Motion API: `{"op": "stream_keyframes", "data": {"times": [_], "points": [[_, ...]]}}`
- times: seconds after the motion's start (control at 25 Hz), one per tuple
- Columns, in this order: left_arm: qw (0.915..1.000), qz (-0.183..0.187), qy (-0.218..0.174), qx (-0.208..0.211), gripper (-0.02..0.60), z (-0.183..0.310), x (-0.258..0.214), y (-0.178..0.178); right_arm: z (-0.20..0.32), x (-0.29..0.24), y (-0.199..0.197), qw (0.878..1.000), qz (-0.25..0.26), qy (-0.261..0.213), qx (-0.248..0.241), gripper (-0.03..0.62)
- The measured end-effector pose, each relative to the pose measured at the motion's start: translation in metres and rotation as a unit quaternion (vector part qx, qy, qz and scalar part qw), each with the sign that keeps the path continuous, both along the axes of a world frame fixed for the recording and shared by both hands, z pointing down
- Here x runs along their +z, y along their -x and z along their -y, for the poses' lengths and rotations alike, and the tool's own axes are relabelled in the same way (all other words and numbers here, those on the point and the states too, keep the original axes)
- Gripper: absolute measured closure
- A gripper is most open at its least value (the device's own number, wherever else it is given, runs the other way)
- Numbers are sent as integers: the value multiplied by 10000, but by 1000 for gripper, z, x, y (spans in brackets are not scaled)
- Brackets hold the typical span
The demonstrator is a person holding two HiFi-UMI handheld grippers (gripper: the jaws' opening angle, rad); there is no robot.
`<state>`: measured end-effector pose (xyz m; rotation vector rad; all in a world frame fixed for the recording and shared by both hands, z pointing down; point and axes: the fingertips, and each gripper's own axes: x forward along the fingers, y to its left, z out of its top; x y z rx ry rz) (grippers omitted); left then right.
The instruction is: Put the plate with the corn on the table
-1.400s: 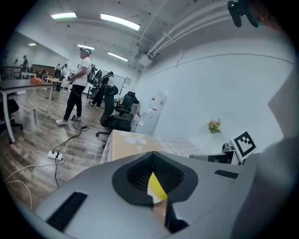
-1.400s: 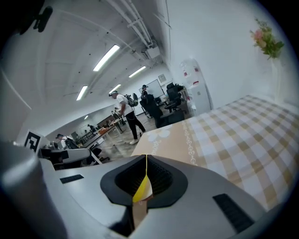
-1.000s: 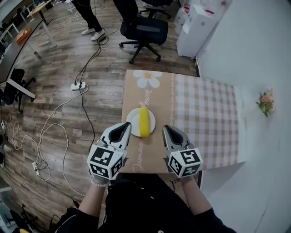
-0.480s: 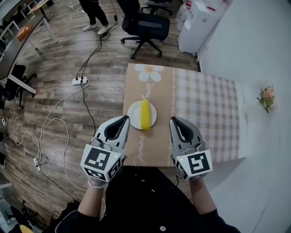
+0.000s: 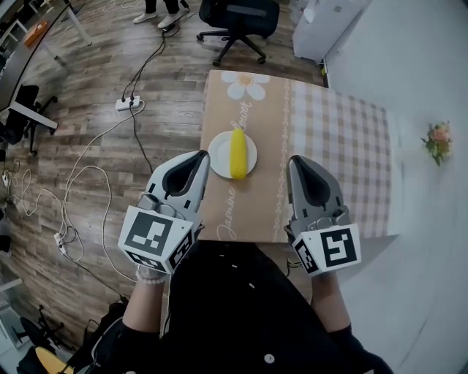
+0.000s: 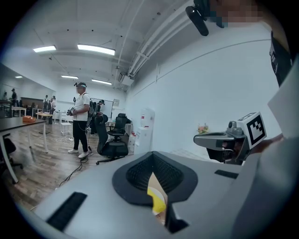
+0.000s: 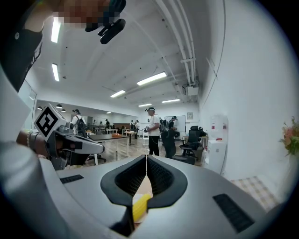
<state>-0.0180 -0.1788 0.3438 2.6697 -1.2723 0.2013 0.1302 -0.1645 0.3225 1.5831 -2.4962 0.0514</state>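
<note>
A white plate (image 5: 219, 156) with a yellow corn cob (image 5: 237, 153) lying on it sits on the brown part of the table (image 5: 256, 204). My left gripper (image 5: 199, 158) hovers near the table's left front corner, shut and holding nothing. My right gripper (image 5: 296, 163) hovers to the right of the plate, also shut and holding nothing. Neither touches the plate. In the left gripper view the corn (image 6: 157, 201) shows as a sliver below the closed jaws, with the right gripper (image 6: 216, 138) off to the side. The right gripper view shows the corn (image 7: 140, 208) the same way.
The tablecloth's right half is checked (image 5: 344, 161). A small flower bunch (image 5: 439, 140) stands by the white wall. Cables and a power strip (image 5: 126, 105) lie on the wood floor to the left. An office chair (image 5: 238, 18) stands beyond the table. People stand farther back in the room.
Both grippers have drawn back from the plate toward my body and risen closer to the head camera. The plate with the corn has stayed in place on the table.
</note>
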Motion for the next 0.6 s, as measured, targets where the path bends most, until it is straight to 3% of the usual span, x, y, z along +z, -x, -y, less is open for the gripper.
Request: {"op": "stream_keyframes", "data": {"times": [0.6], "points": [[9999, 54, 36, 94, 568, 3, 6, -5, 2, 6, 5, 9998, -218, 40, 4, 553]]}}
